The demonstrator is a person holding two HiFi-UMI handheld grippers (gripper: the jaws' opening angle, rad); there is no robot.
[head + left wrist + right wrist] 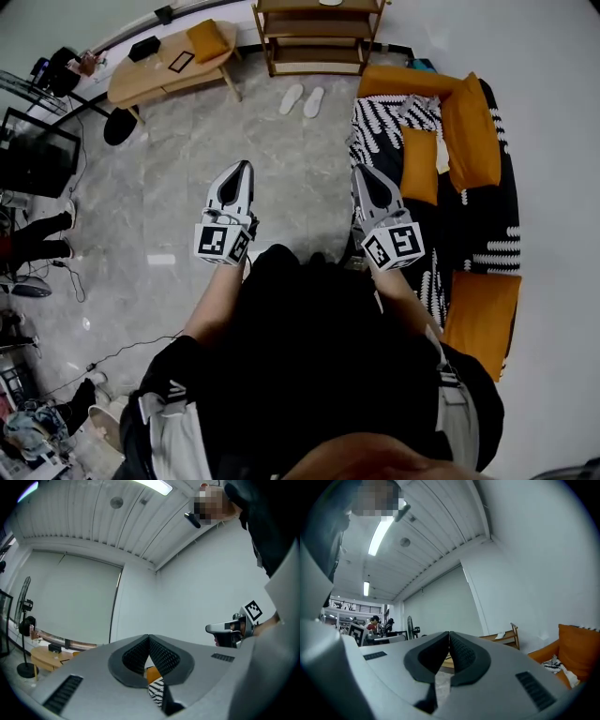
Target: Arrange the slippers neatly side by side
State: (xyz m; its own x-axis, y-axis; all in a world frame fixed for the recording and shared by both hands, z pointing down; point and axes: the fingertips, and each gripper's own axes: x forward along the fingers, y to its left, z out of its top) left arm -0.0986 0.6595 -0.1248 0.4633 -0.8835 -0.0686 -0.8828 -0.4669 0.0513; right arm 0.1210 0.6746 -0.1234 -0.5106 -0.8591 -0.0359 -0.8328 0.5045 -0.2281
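Holding both tools clenched and empty, well short of the slippers.
I am holding the left tool and the right tool level over the floor, each with its jaws pressed together on nothing. The white slippers are lying next to each other well ahead, between the two tools, just before the wooden shelf.

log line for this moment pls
left tool: shut, empty | right tool: shut, empty | white flat slippers: on grey stone floor, untouched
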